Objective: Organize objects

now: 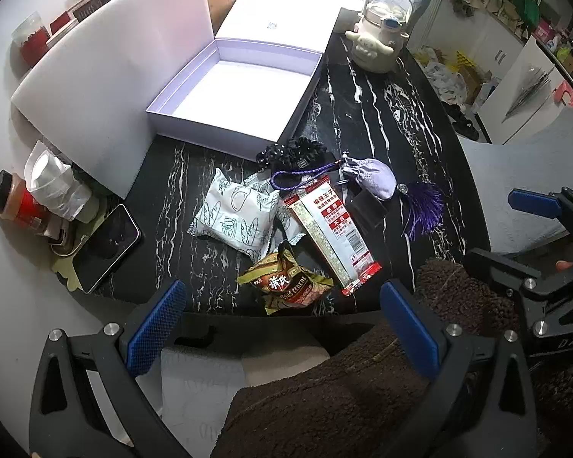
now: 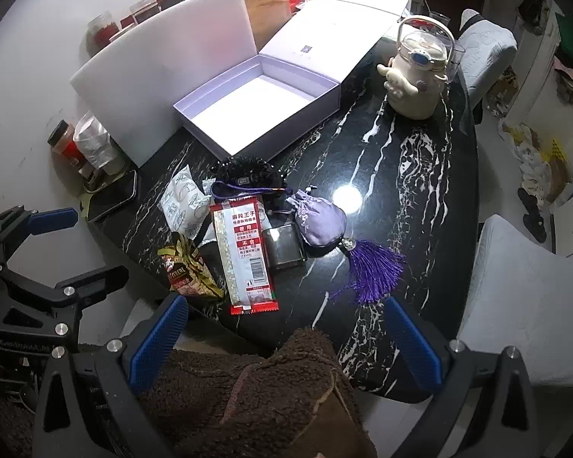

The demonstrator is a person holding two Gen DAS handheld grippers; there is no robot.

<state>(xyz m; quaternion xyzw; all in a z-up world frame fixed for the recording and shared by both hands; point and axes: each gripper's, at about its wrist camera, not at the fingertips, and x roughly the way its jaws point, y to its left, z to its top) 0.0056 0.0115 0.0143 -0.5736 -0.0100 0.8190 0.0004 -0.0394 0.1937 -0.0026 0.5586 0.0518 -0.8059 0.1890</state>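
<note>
While both the left gripper (image 1: 282,332) and the right gripper (image 2: 286,337) are hanging wide open and empty above the near edge of the black white-veined marble table (image 2: 401,145), the pile is sitting near that edge, well apart from the open, empty lilac cardboard box (image 2: 256,110). Risk, as I'm reading it: the purple-tasselled lilac fabric pouch (image 2: 319,221) is trailing a cord over the black scrunchie (image 2: 244,175), so lifting either is likely dragging the other, and the long red-and-white snack packet (image 2: 244,252) is overlapping neighbours. Glossy, glaring tabletop is sitting in a cluttered room.

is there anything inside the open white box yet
No, the open white box shows only its bare floor, while the snack packets lie on the table.
</note>
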